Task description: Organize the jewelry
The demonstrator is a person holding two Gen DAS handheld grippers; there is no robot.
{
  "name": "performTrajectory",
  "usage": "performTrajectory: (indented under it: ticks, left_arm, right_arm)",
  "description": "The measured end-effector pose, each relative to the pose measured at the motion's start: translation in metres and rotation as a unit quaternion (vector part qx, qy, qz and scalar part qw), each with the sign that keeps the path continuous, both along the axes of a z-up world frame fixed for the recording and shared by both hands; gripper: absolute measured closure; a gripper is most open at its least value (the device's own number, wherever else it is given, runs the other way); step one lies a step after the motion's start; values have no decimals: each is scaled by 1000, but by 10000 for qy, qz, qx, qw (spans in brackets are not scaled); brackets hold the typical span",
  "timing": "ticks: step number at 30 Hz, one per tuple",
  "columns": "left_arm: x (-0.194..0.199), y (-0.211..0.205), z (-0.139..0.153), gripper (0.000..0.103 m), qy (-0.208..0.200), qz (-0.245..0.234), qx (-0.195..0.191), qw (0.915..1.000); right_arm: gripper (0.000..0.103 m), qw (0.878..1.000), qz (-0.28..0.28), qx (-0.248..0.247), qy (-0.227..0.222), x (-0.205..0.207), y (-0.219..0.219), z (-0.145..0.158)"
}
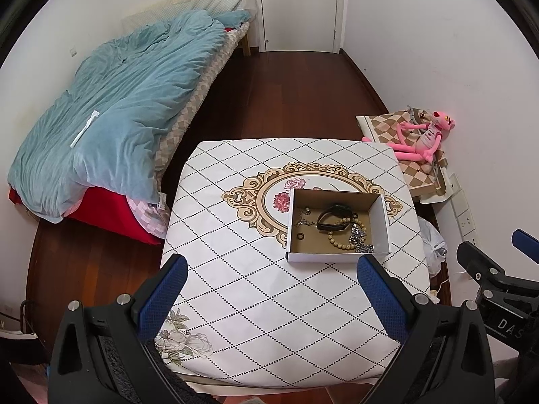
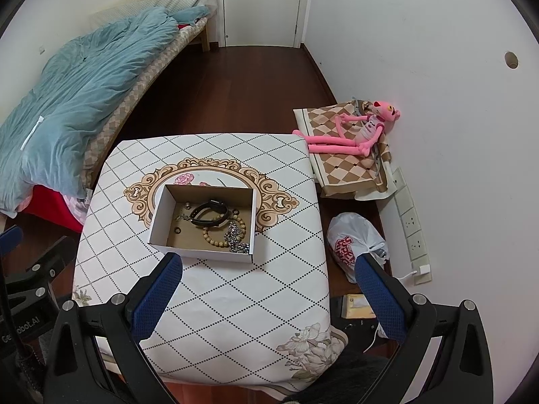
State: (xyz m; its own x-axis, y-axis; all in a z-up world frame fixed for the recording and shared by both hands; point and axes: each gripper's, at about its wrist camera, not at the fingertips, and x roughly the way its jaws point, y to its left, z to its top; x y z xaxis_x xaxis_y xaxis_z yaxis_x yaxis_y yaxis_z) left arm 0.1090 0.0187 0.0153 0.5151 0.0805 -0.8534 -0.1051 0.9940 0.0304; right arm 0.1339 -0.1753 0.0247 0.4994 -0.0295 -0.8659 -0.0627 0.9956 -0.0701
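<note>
Jewelry lay collected in a shallow open cardboard box with white outer walls (image 1: pixel 338 256), which sat on the white diamond-patterned tablecloth of the table (image 1: pixel 256 303), partly over its gold floral medallion. Inside the box: a black strap-like bracelet (image 1: pixel 331 218), a tan wooden bead bracelet (image 1: pixel 347 234), a silver metal chain (image 1: pixel 360 240) piled against the near right corner, a small dark ring (image 1: pixel 299 236) and a small silvery trinket (image 1: pixel 305 217), too small to identify.

No piece was visible loose on the cloth, so the gathering looked done, or close to it. Whether sorting within the box was intended could not be judged; bracelets and chain overlapped.

The left gripper (image 1: pixel 271 277) hung above the near table edge with blue-padded fingers spread wide, holding nothing. The right gripper (image 2: pixel 267 274) was likewise wide apart and empty, near the box's front wall.

View differences: the right wrist camera showed a white plastic bag with red print (image 2: pixel 353 245) fully, plus a wall socket strip (image 2: pixel 412 232) and a hole high in the wall (image 2: pixel 511 59); the left view showed only the bag's edge, but more of the teal quilt on the bed (image 1: pixel 128 101). Both showed the pink plush toy (image 1: pixel 424 134).
</note>
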Motion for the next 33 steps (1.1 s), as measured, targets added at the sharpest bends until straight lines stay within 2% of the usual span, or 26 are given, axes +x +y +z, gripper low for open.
performTrajectory:
  ticks: [33]
  left_arm:
    - [0, -1, -3, 1, 26, -33, -49, 10000]
  right_arm:
    - [0, 10000, 18, -43, 18, 1, 2, -3]
